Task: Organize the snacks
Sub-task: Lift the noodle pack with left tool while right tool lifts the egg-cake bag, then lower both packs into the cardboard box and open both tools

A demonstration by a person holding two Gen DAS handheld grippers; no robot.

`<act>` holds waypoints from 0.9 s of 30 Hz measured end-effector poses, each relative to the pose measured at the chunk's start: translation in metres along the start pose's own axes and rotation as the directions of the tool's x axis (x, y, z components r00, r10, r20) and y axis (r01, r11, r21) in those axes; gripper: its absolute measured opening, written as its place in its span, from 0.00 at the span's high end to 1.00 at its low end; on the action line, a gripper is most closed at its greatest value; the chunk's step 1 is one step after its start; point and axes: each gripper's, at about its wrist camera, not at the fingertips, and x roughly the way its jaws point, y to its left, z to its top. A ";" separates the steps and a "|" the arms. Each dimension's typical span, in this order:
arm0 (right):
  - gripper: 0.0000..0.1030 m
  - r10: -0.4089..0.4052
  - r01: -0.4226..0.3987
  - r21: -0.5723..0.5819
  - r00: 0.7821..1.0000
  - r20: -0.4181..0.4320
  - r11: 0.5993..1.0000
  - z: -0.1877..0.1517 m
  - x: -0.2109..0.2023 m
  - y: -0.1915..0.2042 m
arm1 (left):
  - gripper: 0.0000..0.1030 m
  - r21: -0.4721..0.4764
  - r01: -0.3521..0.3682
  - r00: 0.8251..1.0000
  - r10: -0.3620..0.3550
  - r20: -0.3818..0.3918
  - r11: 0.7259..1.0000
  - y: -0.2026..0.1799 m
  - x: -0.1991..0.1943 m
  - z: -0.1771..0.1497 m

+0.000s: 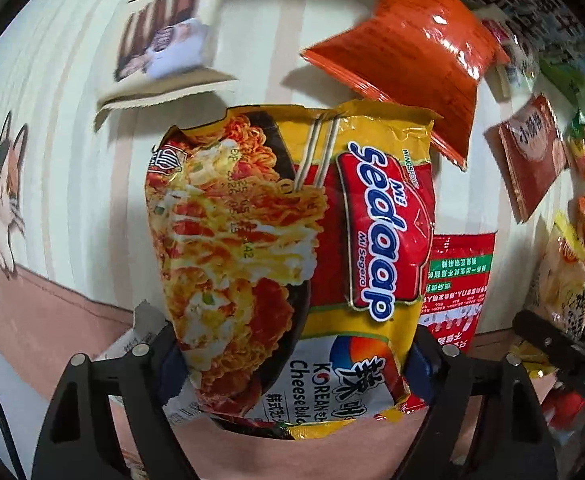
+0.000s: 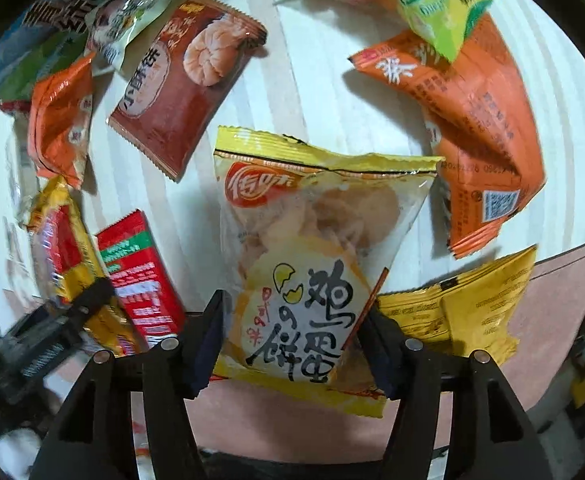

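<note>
My left gripper [image 1: 292,364] is shut on a yellow and red Sedaap instant noodle pack [image 1: 292,240], which fills the middle of the left wrist view above the table. My right gripper [image 2: 292,340] is shut on a yellow egg cracker bag [image 2: 308,260] with a clear window, held over the striped tablecloth [image 2: 312,92]. The left gripper with its noodle pack [image 2: 60,256] shows at the left edge of the right wrist view. The right gripper's finger [image 1: 552,336] shows at the right edge of the left wrist view.
Loose snacks lie around: an orange bag [image 1: 420,48], a beige chocolate-bar bag [image 1: 164,36], a brown cookie pack [image 2: 184,80], a red packet [image 2: 140,276], an orange pack [image 2: 480,128], a yellow pack [image 2: 464,304], a green-yellow candy bag [image 2: 432,0]. The tablecloth has a cat print [image 1: 0,200].
</note>
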 end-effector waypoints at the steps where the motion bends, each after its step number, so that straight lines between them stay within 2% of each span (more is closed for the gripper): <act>1: 0.49 -0.013 0.014 -0.007 1.000 0.015 1.000 -0.002 -0.001 0.001 | 0.18 -0.001 -0.016 1.000 0.016 0.010 1.000 0.003 -0.002 -0.001; 4: 0.54 -0.011 0.011 -0.017 0.999 0.042 1.000 -0.009 -0.005 0.002 | 0.18 0.010 -0.063 0.997 0.063 0.052 0.998 0.009 -0.018 -0.012; 6: 0.55 -0.002 0.003 -0.025 0.999 0.052 1.000 -0.017 -0.013 0.000 | 0.18 0.009 -0.068 0.995 0.067 0.073 0.998 0.014 -0.024 -0.016; 9: 0.56 0.021 -0.018 -0.044 0.997 0.072 0.999 -0.024 -0.024 -0.007 | 0.18 0.015 -0.059 0.992 0.057 0.113 0.998 0.016 -0.043 -0.021; 10: 0.56 0.028 -0.024 -0.052 0.996 0.082 0.998 -0.028 -0.030 -0.008 | 0.18 0.019 -0.057 0.990 0.054 0.127 0.998 0.005 -0.044 -0.024; 16: 0.56 0.112 -0.095 -0.116 0.983 0.148 0.989 -0.052 -0.078 -0.014 | 0.18 0.071 -0.016 0.971 -0.001 0.238 0.997 0.009 -0.091 -0.045; 20: 0.56 0.177 -0.148 -0.147 0.961 0.213 0.978 -0.053 -0.123 -0.018 | 0.18 0.115 0.007 0.945 -0.044 0.323 0.993 0.009 -0.128 -0.055; 22: 0.56 0.200 -0.163 -0.160 0.946 0.253 0.974 -0.051 -0.149 -0.021 | 0.18 0.138 0.023 0.934 -0.070 0.350 0.990 0.007 -0.144 -0.047; 27: 0.56 0.258 -0.203 -0.194 0.910 0.324 0.960 -0.030 -0.208 -0.011 | 0.18 0.183 0.063 0.913 -0.130 0.386 0.981 0.005 -0.164 -0.048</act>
